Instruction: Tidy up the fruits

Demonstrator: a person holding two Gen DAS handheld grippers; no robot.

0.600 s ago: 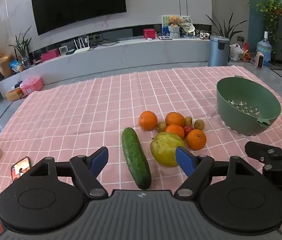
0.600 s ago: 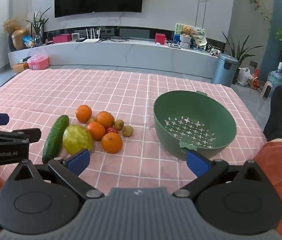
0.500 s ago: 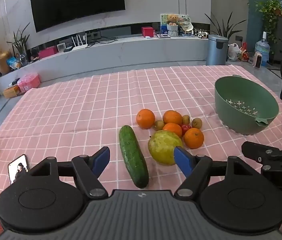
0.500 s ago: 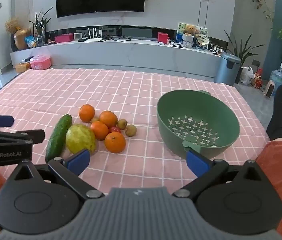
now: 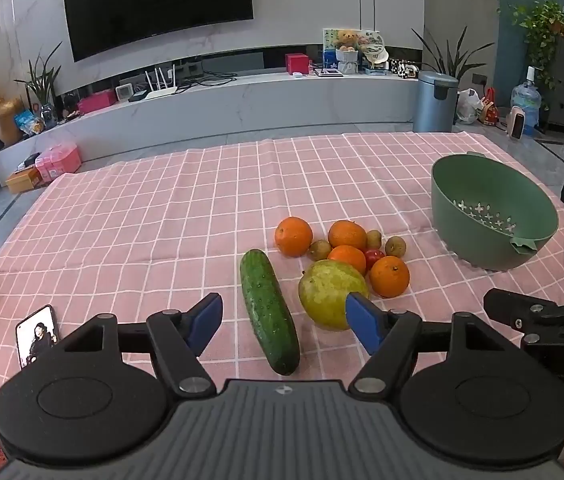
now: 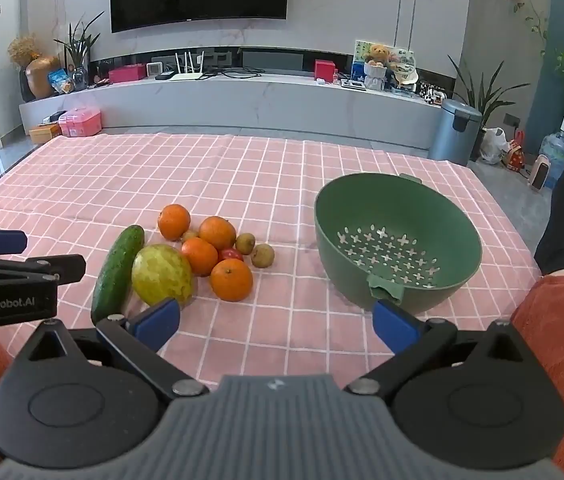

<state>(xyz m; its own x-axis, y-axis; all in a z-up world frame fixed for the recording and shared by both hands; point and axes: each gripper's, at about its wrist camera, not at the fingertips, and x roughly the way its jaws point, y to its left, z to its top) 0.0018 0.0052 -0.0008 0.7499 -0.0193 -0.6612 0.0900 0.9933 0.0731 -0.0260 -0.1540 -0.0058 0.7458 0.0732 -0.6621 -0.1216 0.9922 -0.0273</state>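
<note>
Pink checked tablecloth (image 5: 161, 216) fills the floor, nothing sorted yet. Green colander (image 6: 398, 240) sits empty toward the right edge; cucumber (image 5: 267, 312), big yellow-green fruit (image 5: 330, 292) and oranges (image 5: 293, 236) cluster mid-cloth. Left gripper (image 5: 284, 322) and right gripper (image 6: 275, 322) both hover, jaws spread wide, empty. Best play: straddle one outer fruit squarely, squeeze gently.

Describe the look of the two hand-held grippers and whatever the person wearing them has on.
Both are alike: the left hand-held gripper and right hand-held gripper each have black linkage arms on round black discs, a ribbed grey body and blue finger pads. White lettering on the left one's side reads GenRobot.AI. No cables show. Rust-orange fuzzy fabric, apparently the person's clothing, flanks the grippers.
</note>
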